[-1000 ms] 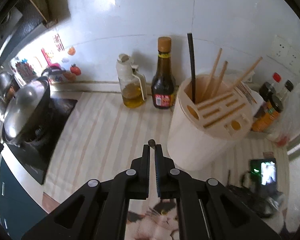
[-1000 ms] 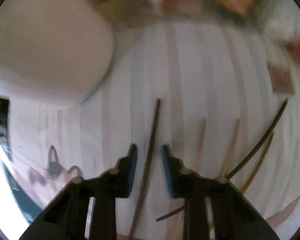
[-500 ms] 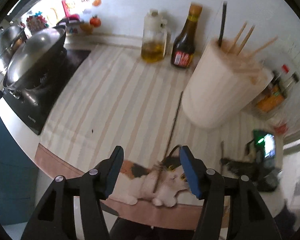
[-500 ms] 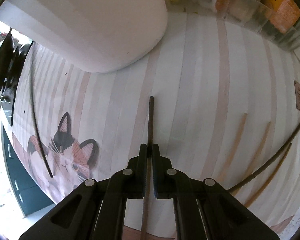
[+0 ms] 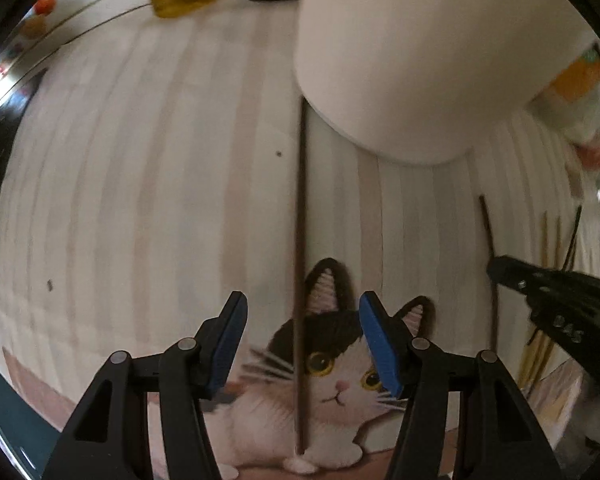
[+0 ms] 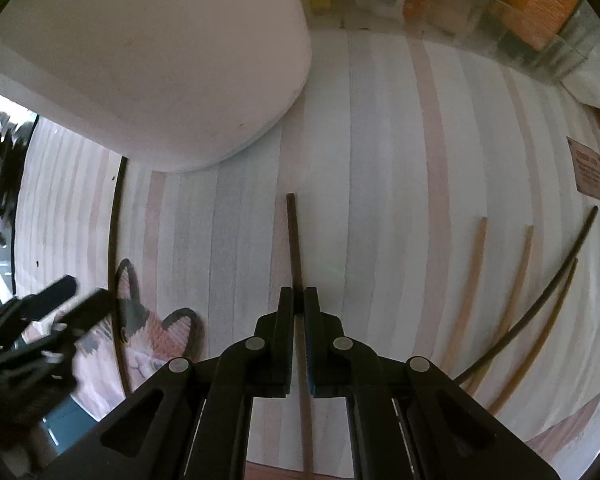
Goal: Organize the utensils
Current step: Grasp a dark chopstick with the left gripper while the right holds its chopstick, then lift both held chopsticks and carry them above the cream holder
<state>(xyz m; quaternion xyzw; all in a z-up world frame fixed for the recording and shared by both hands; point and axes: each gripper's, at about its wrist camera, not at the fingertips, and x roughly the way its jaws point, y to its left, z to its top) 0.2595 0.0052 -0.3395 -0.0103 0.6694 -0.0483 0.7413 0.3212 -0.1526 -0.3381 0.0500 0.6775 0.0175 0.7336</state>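
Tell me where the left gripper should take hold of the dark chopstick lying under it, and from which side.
Probably from straight above, on the stretch of the dark chopstick already lined up between the open pads of the left gripper. It lies flat and thin on the mat, so only its two long sides can be pinched. Its far end runs close to the white holder, so the near half gives more room.
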